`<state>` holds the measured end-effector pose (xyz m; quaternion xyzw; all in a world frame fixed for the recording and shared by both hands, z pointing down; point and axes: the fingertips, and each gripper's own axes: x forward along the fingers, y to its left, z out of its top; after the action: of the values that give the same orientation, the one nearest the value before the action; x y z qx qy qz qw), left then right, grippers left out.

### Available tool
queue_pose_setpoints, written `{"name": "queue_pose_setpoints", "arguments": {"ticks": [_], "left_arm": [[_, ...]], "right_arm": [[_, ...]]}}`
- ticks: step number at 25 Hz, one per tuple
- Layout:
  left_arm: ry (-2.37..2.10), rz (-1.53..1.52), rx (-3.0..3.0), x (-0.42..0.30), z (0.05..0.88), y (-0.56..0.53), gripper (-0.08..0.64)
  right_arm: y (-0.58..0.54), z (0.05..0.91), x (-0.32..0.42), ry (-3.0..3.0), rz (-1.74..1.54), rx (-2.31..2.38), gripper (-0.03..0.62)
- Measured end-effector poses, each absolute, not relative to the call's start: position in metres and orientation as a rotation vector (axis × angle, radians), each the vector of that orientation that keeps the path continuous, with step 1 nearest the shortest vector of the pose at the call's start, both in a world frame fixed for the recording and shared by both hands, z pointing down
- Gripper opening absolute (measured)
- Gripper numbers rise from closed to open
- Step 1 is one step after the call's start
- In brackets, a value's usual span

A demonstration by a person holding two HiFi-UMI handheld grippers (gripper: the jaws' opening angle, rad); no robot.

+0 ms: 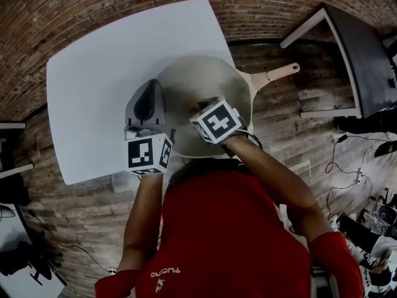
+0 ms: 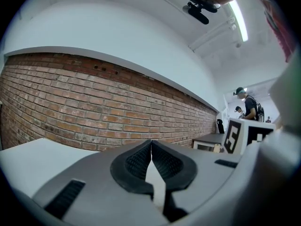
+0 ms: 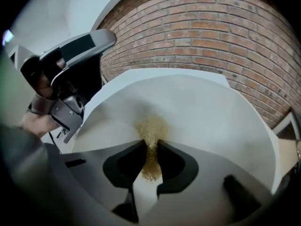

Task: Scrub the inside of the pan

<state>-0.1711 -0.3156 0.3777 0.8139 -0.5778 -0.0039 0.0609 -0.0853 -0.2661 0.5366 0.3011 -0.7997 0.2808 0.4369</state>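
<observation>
One pan [image 1: 208, 79], one scrubber [image 3: 151, 128].

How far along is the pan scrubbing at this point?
Done: the pan sits on the table, and the right gripper is shut on a scrubber. In hand: the scrubber presses against the pan's inside, while the left gripper, jaws together, sits at the pan's rim. Left: hard to judge, since the inside shows no clear dirt or scrubbed patch.

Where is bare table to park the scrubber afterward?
Bare table lies left of and beyond the pan, out to the far and left edges. It's crowded at the pan: left gripper beside its left rim, right gripper with scrubber inside.
</observation>
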Motion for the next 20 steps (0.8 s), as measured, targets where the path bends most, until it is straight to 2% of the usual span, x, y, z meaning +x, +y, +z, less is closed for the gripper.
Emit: {"name": "queue_pose_setpoints", "arguments": {"ticks": [8, 20], "left_arm": [[-1.787, -0.005, 2.438, -0.179, 0.376, -0.310, 0.015], [-1.778, -0.005, 2.446, -0.176, 0.376, -0.311, 0.015]], "right_arm": [[-0.236, 0.548, -0.112, -1.987, 0.618, 0.475, 0.075], [-0.234, 0.560, -0.065, -1.825, 0.446, 0.299, 0.075]]}}
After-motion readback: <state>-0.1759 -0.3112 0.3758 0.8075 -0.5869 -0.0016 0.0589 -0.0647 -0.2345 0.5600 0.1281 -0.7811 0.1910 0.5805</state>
